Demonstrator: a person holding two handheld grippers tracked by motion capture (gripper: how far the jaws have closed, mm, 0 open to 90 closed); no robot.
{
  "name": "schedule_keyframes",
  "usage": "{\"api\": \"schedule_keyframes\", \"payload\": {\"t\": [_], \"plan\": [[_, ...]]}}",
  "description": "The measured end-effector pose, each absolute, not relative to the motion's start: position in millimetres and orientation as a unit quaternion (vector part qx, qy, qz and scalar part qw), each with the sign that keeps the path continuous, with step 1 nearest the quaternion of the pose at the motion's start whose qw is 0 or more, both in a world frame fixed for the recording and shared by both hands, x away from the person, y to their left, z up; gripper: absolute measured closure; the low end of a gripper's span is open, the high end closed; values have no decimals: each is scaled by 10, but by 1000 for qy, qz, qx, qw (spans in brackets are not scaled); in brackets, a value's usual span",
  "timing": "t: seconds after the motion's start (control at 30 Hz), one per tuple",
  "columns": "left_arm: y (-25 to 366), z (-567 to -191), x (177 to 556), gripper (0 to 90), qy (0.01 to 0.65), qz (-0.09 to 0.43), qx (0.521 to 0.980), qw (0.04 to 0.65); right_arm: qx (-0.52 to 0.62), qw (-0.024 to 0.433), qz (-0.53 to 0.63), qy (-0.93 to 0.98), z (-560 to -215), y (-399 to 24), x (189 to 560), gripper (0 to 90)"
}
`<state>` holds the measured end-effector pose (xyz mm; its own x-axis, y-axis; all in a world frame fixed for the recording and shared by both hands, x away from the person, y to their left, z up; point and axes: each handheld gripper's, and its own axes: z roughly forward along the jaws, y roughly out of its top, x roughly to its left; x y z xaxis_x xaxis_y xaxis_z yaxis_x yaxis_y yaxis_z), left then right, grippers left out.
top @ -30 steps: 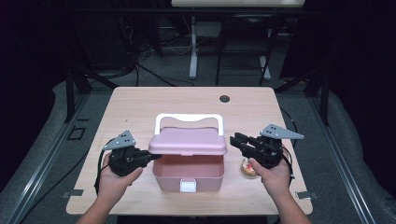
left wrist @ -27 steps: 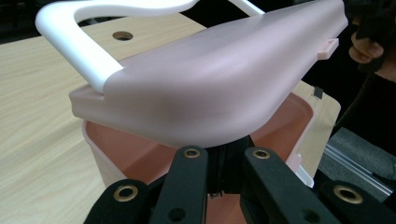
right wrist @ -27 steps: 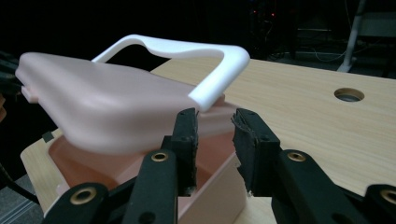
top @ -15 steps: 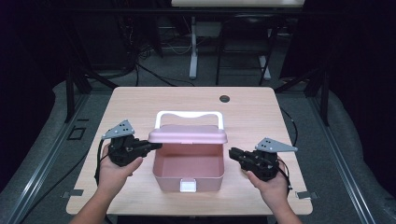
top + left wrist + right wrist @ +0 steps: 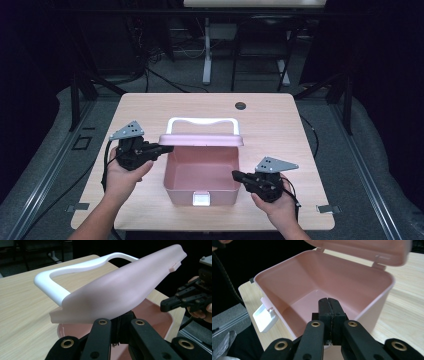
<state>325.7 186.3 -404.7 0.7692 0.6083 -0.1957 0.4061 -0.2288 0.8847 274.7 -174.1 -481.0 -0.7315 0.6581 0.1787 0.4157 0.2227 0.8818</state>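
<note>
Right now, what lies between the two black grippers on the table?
In the high view, the open pink plastic box sits between the left gripper and the right gripper, its lid raised.

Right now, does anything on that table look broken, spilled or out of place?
Nothing stands out. The pink box sits square on the table, empty inside, its lid raised at the back edge by the left tongs. Its white latch hangs loose in front, as an open one would.
</note>
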Motion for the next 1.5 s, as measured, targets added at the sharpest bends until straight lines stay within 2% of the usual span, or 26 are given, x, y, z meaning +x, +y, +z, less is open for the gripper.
{"api": "schedule_keyframes", "payload": {"t": [0.63,1.5], "plan": [[1858,-3979,3376,900,335,95,766,540,337,101,504,789,-4990,-1547,2739,900],[1814,-3898,3477,900,341,104,764,538,341,96,500,790,-5000,-1620,2688,900]]}}
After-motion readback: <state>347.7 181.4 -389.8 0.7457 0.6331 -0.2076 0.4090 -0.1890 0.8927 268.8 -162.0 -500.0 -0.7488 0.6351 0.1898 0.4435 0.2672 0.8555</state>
